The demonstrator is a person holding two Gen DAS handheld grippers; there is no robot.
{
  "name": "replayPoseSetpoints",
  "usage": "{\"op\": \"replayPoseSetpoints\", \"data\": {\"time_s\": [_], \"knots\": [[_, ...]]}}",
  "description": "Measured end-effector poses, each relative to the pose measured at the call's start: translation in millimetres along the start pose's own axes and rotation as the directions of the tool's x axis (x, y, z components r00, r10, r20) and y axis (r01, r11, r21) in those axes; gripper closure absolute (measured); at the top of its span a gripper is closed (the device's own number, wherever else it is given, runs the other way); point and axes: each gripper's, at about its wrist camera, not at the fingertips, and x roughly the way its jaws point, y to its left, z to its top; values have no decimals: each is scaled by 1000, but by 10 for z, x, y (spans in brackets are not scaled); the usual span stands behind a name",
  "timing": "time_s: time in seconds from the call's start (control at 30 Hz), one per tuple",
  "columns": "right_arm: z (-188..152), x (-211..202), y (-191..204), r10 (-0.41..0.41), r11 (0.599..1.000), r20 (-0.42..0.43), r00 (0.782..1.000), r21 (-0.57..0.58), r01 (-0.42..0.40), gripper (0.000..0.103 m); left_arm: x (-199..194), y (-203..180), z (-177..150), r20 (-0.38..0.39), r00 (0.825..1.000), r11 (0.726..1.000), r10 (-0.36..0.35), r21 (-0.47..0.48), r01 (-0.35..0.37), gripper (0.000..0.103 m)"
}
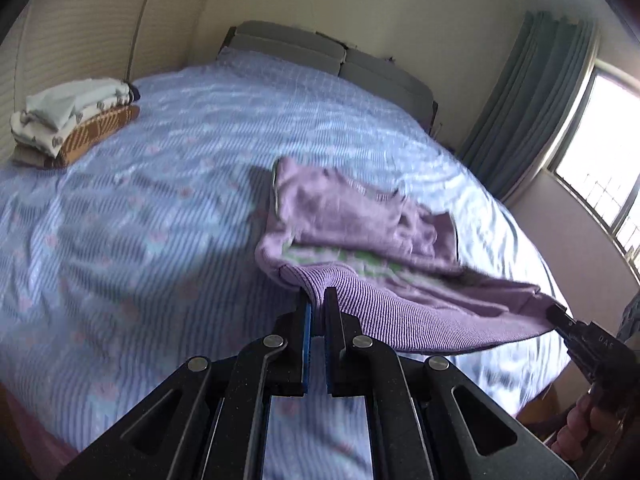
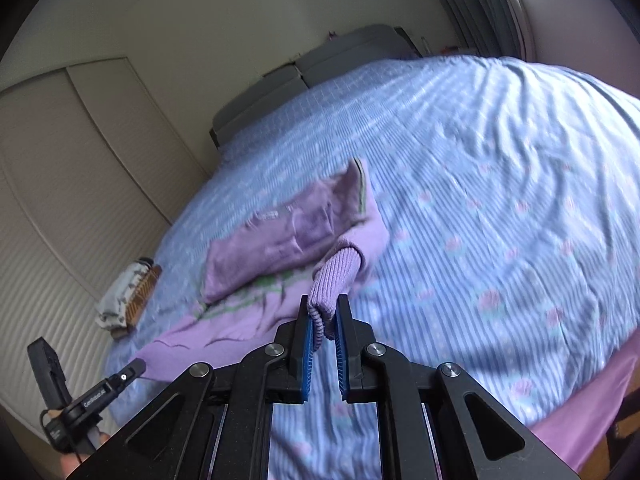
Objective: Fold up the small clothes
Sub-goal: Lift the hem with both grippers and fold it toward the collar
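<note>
Left wrist view: the left gripper (image 1: 318, 300) is clamped on the ribbed hem of the purple sweater (image 1: 360, 216), its blue pads pinching a ridge of knit near one corner.
Right wrist view: the right gripper (image 2: 324, 320) is closed on a ribbed band of the same garment, which bunches between its pads.
Sweater position: it lies mid-bed on the striped bedsheet (image 1: 160, 200), far end rumpled and resting on the sheet, near edge lifted and stretched between the two tools.
Risk, slip: the right tool seems to hold only a small bunched piece of ribbing; a sharp pull could probably draw it out and drop that side.
Risk, crooked fold: the rumpled sleeves on top may get trapped inside if the hem is carried over before they are flattened.
Risk, drag: uneven height between the tools could slide the whole garment across the sheet instead of folding it.
Pose, left: low over the near bed edge, pointing toward the headboard (image 1: 332, 56).
Pose, right: beside it, well apart, angled inward toward the garment.
Folded stack (image 1: 72, 120): far off, at the wardrobe side, untouched.
</note>
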Motion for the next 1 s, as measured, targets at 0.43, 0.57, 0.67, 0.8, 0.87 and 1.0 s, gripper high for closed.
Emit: {"op": "replayPoseSetpoints", "data": {"time_s": [0.43,0.57,0.67,0.8,0.87,1.0], "knots": [[979,736,158,28,1000,119,992,-4,-28,94,794,-169,1178,122,993,1000,6,-11,-5,96],[1256,1220,90,15,1000,106,994,8,-16,94,1256,-158,1424,108,994,1000,21,-10,-20,96],[1388,1608,4,5,1000,82,997,28,-8,94,1618,-121,1508,80,996,999,37,-13,-36,96],[1456,2144,-126,-18,999,24,1000,50,17,95,2084,-22,1557,30,997,998,65,-23,-65,96],[1440,2395,-204,-39,998,-12,999,55,40,95,2312,58,1532,-4,997,996,80,-30,-80,96],[1349,2701,-308,-75,995,-67,995,54,79,95,2624,149,1417,-68,993,994,101,-25,-103,96]]}}
